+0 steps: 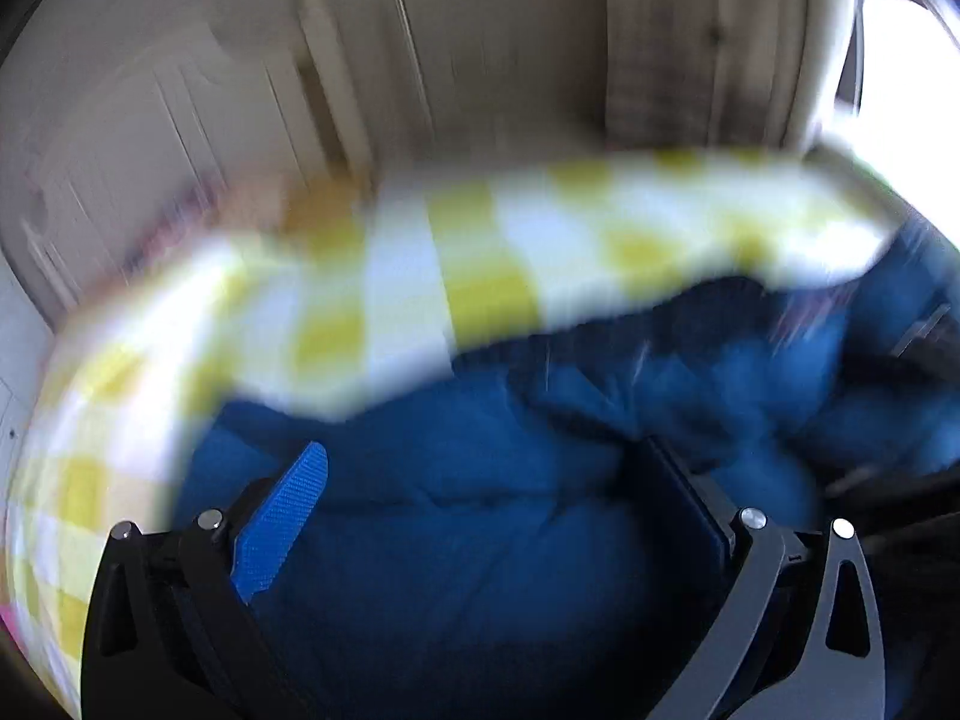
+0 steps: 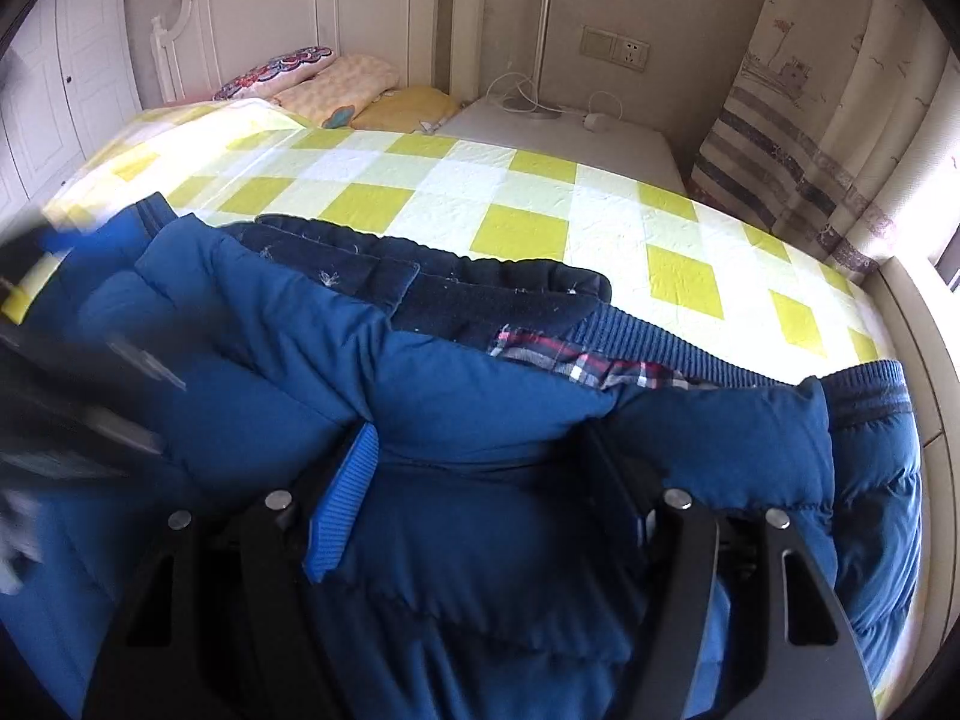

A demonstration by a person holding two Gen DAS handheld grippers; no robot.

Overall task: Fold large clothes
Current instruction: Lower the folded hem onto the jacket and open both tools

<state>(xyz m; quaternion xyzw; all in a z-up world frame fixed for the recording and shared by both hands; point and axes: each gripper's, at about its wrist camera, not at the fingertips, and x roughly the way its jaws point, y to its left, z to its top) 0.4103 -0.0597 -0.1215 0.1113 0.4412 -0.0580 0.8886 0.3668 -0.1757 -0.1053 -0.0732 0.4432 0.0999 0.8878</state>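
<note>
While a blue padded jacket lies bunched across the near edge of a bed with a yellow-checked cover, folding looks barely begun: collar, plaid lining and ribbed hem still show. Both claws hang over the jacket, the left gripper spread wide in a blurred view, the right gripper spread wide too, pinching nothing.

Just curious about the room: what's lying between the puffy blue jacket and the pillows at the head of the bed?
Only bare yellow-and-white checked bedspread lies between the blue quilted jacket and the pillows, seen in the right wrist view.
</note>
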